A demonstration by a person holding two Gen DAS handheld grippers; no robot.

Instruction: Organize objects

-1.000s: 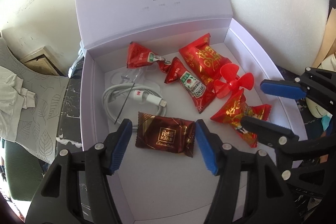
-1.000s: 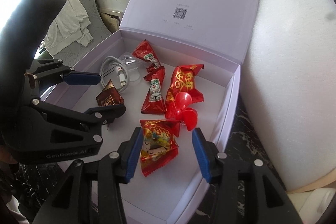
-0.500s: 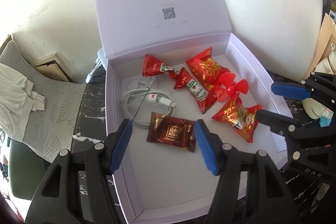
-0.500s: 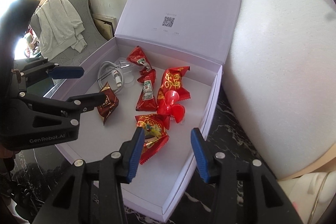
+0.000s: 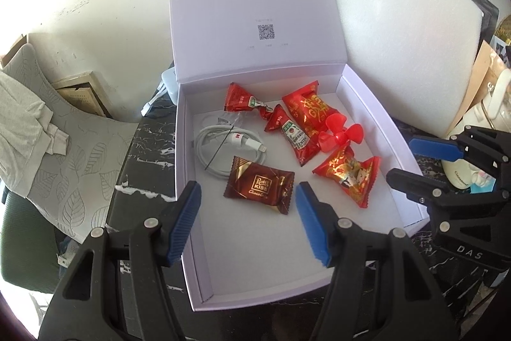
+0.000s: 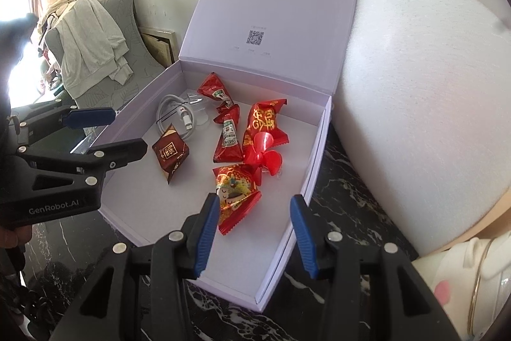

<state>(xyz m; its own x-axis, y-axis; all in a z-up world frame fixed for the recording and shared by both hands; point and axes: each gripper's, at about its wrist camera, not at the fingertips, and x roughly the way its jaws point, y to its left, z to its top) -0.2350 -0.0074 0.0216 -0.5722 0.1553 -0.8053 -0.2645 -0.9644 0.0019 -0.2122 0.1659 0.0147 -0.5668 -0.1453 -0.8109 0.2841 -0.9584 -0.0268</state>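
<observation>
An open white gift box [image 5: 377, 104] [image 6: 150, 85] with its lid upright holds a brown chocolate packet [image 5: 258, 188] [image 6: 170, 151], a coiled white cable [image 5: 223, 146] [image 6: 174, 112], two ketchup sachets [image 5: 293, 138] [image 6: 228, 138], red candy packets [image 5: 348, 173] [image 6: 236, 190] and a red plastic propeller [image 5: 340, 133] [image 6: 265, 157]. My left gripper [image 5: 247, 221] [image 6: 108, 130] hangs open above the box's near left part, with nothing between its fingers. My right gripper [image 6: 255, 237] [image 5: 415, 160] is open too, over the box's right front corner.
The box rests on a dark marble top [image 5: 140, 168] [image 6: 345, 213]. A big white foam block [image 5: 399, 37] [image 6: 424, 101] stands behind and right of it. A chair with cloth [image 5: 38, 130] [image 6: 92, 47] is at the left, a white ceramic piece [image 5: 479, 123] [image 6: 472, 277] at the right.
Both grippers have pulled back and up from the box, still open. The packets they hovered over lie where they were, and more of the lid and surroundings shows.
</observation>
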